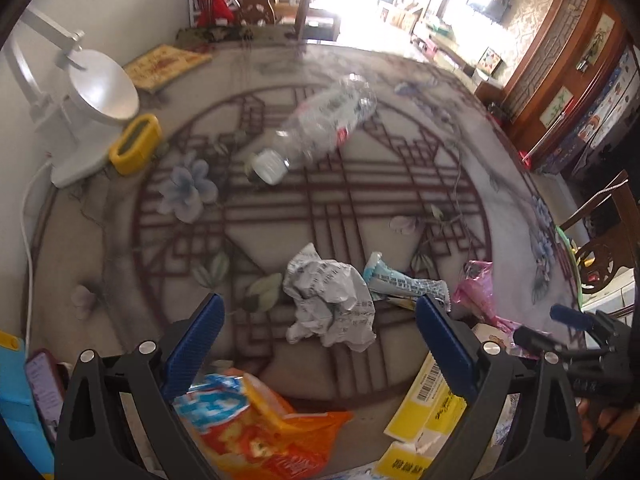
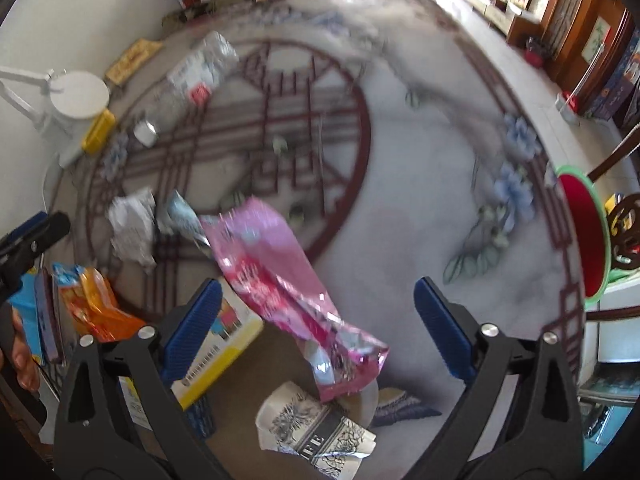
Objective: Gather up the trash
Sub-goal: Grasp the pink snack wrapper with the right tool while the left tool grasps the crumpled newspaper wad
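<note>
Both jaws gape over the, seemingly, untouched pink wrapper (image 2: pixel 280 280).

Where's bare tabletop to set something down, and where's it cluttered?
Free: the centre of the patterned tablecloth between the clear plastic bottle and the crumpled white paper; also the wide stretch right of the pink foil wrapper. Crowded: the near edge around the orange snack bag and yellow carton.

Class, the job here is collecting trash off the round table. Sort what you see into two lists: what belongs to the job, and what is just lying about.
Belongs to the job:
crumpled paper
empty plastic bottle
pink wrapper
orange snack bag
blue-white wrapper
crushed paper cup

Just lying about:
white desk lamp
yellow case
phone
</note>
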Motion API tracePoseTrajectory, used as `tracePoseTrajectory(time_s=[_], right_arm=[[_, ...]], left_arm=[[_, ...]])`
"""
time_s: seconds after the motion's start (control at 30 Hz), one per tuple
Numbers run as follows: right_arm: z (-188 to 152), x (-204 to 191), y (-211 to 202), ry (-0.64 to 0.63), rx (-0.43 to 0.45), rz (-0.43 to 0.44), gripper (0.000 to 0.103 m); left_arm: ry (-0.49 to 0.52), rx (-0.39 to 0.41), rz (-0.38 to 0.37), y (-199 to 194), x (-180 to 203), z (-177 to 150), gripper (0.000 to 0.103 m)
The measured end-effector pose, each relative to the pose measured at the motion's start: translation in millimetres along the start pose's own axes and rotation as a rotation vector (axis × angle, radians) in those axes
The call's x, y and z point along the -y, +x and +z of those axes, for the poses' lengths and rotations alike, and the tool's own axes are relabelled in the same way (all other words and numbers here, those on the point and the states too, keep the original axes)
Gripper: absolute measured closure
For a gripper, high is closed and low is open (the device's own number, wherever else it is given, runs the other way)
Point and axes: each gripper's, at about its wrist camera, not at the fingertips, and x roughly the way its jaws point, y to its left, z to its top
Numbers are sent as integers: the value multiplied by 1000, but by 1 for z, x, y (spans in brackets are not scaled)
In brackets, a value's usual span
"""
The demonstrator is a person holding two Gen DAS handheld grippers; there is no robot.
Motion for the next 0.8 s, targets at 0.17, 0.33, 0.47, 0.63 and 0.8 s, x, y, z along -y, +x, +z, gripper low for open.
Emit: tracePoseTrajectory(time_s=[0.17, 0.33, 0.47, 0.63, 0.8], right_arm=[[-16, -1, 15, -4, -42, 6, 13], [-24, -9, 16, -32, -39, 2, 13], [-21, -3, 16, -20, -43, 13, 16], [-16, 8, 11, 6, -22, 9, 16], [-15, 13, 15, 9, -27, 12, 19]], left_arm=[[3, -84, 44, 37, 8, -1, 25], [-12, -121, 9, 50, 6, -3, 69], [-30, -53, -12, 27, 0, -2, 72], [-33, 65, -11, -13, -2, 7, 72], [-48, 113, -8, -32, 0, 12, 71]])
